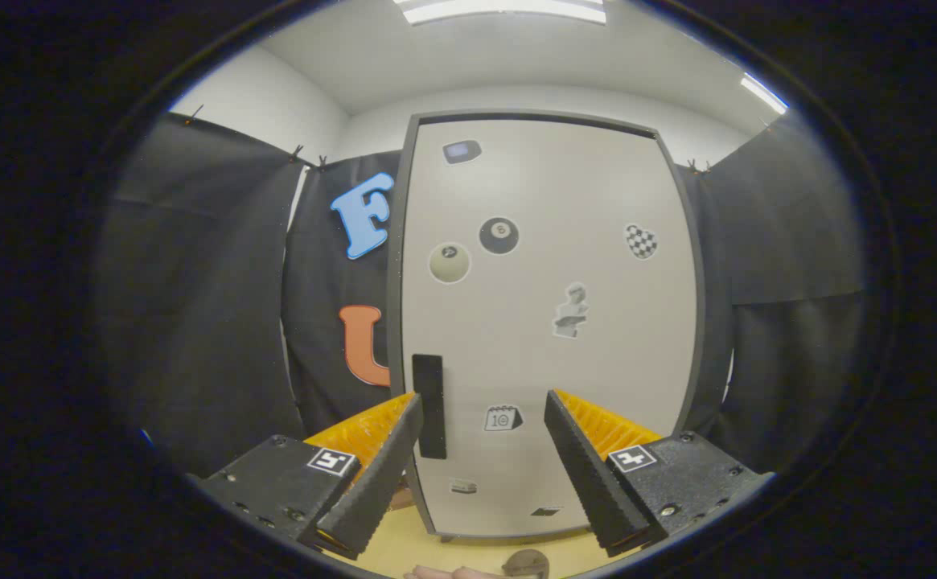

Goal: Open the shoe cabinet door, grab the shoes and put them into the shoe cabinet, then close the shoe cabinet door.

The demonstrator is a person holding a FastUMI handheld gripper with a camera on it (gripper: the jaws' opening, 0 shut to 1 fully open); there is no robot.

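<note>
The gripper point(484, 418) gapes wide, empty, before the closed shoe cabinet door point(548, 322); its rigid handle point(429, 406), probably a recessed pull, suits gripping.

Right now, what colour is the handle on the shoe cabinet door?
Black handle, clearest in the gripper view, beside the open gripper.

We look forward along the gripper point(482, 410), fingers spread wide, squarely facing the shoe cabinet door point(548, 322) close ahead.
</note>
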